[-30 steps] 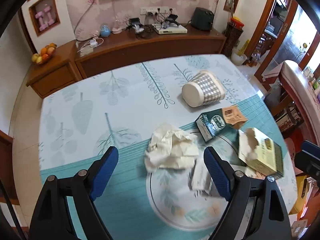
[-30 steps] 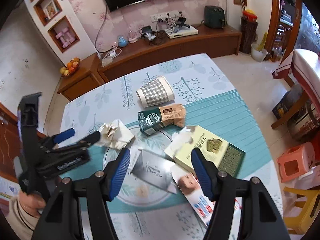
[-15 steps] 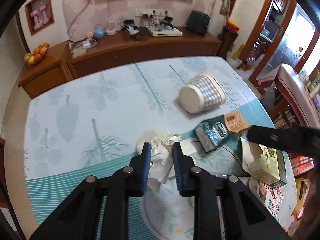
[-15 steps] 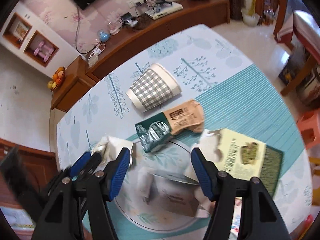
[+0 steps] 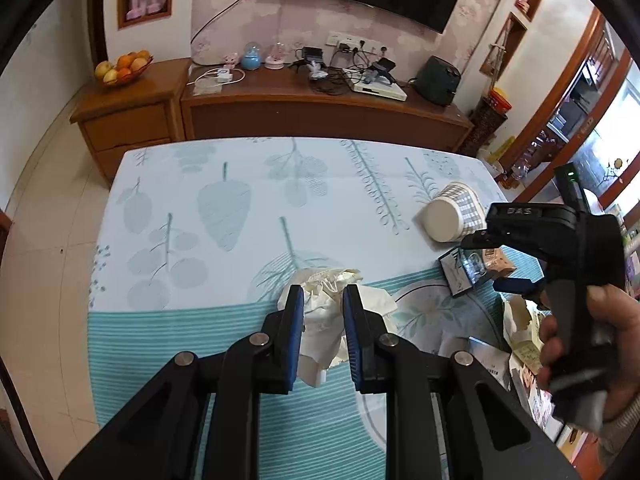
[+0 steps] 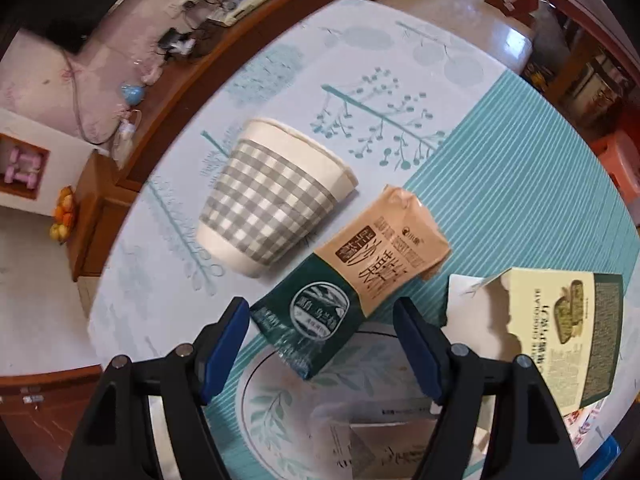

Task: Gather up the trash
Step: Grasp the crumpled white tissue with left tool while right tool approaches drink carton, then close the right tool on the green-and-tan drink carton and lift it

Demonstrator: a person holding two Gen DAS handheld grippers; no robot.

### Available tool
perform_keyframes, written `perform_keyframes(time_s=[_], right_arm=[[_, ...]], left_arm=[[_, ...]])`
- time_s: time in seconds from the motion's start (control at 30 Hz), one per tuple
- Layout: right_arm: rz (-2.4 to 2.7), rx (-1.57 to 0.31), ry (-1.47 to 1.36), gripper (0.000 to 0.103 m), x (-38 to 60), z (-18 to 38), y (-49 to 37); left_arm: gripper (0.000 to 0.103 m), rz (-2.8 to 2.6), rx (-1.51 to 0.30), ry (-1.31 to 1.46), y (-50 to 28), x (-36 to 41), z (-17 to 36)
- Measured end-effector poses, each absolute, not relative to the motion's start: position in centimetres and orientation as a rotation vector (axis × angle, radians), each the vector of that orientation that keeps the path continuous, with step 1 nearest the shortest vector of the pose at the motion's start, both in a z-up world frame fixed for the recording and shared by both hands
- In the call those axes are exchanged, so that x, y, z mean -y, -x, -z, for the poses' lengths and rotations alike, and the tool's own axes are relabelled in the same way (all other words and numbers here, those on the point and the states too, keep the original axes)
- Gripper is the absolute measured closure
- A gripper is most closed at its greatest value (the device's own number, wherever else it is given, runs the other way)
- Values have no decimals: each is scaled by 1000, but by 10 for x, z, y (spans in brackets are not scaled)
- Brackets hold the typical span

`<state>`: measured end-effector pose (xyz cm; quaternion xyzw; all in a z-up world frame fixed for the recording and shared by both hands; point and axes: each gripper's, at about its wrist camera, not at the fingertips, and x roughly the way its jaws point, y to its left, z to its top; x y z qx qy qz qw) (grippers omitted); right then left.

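Observation:
My left gripper [image 5: 322, 298] is shut on a crumpled cream paper wad [image 5: 332, 280] that rests on the teal stripe of the tablecloth. Over a green-and-brown drink carton [image 6: 352, 280] lying flat, my right gripper [image 6: 322, 312] points steeply down. Its jaws are opening, the carton's green end lies between them, and the pads do not touch it. In the left wrist view a hand [image 5: 600, 344] holds the right gripper's black body at the right. A grey-checked paper cup [image 6: 272, 196] lies on its side beside the carton. A torn yellow chocolate box [image 6: 560, 320] lies to the right.
Flat leaflets [image 6: 380, 436] lie on the round leaf-print circle of the tablecloth [image 6: 500, 160] under the right gripper. Behind the table stands a wooden sideboard [image 5: 320, 116] with cables and a fruit bowl [image 5: 122, 70]. The table's far edge curves close behind the cup.
The left jaws closed from wide onto the paper wad and the gripper slid left with it. The right gripper dropped and rolled over the carton, and its jaws widened.

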<state>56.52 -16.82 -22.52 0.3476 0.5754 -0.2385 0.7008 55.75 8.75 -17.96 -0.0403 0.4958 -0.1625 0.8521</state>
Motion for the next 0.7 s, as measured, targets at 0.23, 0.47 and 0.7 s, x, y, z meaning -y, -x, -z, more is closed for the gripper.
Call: perform_keyframes(time_s=[0.23, 0.47, 0.7], right_arm=[[543, -1231, -816, 28, 166, 228, -562], [482, -1209, -983, 28, 170, 235, -555], [562, -1232, -915, 28, 167, 241, -559]], left_arm=[[85, 318, -1064, 103, -554, -102, 186], [85, 310, -1060, 108, -550, -105, 184], [85, 315, -1045, 99, -546, -102, 180]])
